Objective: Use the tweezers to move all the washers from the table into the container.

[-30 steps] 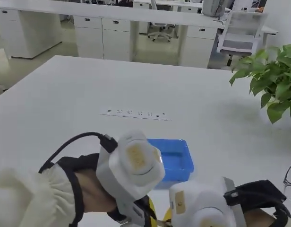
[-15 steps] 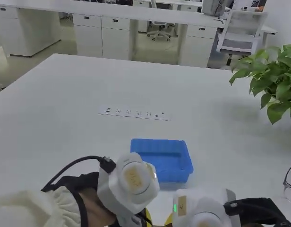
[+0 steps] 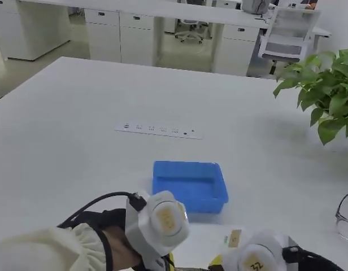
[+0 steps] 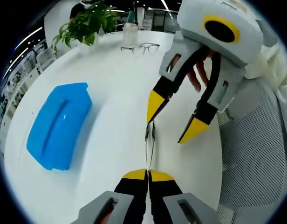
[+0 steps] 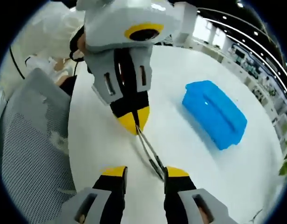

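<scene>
White table [image 3: 78, 107]: left gripper [image 4: 147, 173] clamps tweezers [image 4: 150, 140], right gripper [image 5: 146, 171] gapes — container [image 3: 189, 165] looks empty, so every transfer seems left.

On the round yellow sticker [image 3: 254, 264] atop your right gripper [image 3: 259, 257], the head view shows dark marks that look like "22", cut close by the frame's edge. The yellow patch on your left gripper [image 3: 158, 224] is too blurred to read, and the marks along the strip [image 3: 158, 130] on the table [image 3: 61, 113] are too small.
</scene>
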`<state>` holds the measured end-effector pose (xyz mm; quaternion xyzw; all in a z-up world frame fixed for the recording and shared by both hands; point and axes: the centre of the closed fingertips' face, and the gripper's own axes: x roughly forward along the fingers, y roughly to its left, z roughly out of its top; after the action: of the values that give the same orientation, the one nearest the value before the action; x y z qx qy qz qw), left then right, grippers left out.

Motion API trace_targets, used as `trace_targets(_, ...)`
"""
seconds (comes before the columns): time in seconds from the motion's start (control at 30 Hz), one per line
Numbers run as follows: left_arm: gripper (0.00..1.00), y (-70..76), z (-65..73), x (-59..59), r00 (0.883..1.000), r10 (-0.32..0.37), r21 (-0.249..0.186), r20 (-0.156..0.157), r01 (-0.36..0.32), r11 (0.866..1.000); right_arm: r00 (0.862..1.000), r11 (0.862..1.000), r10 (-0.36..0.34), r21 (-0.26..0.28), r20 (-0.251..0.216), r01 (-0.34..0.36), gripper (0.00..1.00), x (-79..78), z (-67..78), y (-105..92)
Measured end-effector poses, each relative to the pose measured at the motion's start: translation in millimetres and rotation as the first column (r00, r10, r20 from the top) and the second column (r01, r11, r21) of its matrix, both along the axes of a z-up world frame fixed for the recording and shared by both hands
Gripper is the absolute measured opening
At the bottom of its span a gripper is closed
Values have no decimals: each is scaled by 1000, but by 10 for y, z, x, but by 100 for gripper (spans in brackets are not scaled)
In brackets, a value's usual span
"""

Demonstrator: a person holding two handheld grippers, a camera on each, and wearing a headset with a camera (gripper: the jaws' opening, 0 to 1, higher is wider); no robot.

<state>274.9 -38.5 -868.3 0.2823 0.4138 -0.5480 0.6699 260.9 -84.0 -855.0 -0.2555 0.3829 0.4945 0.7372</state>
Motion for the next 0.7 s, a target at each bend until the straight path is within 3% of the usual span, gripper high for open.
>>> trace_targets(0.17,0,16,-46,21,1000,-13,29,-3,13,999,990,988,-137,65,-28,138,41,-79,203,-156)
trace_targets(0.27,0,37,-103,19,1000,-18,53,-8,19,998,965,956,-256,134,-55,261,50,-98,362,-229)
trace_targets(0.33,0,126,-141,11,1000,-7,110,-10,8,994,942,925,-328,183,-63,334,54,-114,493,-289)
trace_targets(0.37,0,58,-152,28,1000,-12,81,-5,12,997,929,906,-368,209,-46,369,55,-111,582,-332)
trace_targets(0.43,0,60,-127,21,1000,-23,73,-7,23,997,913,886,-408,231,-19,401,60,-130,700,-402)
trace_targets(0.6,0,65,-125,16,1000,-3,61,-26,5,998,893,866,-449,263,35,425,73,-211,921,-504)
trace_targets(0.7,4,64,-111,1,999,22,57,-46,-20,998,869,848,-488,276,75,453,80,-235,1030,-639)
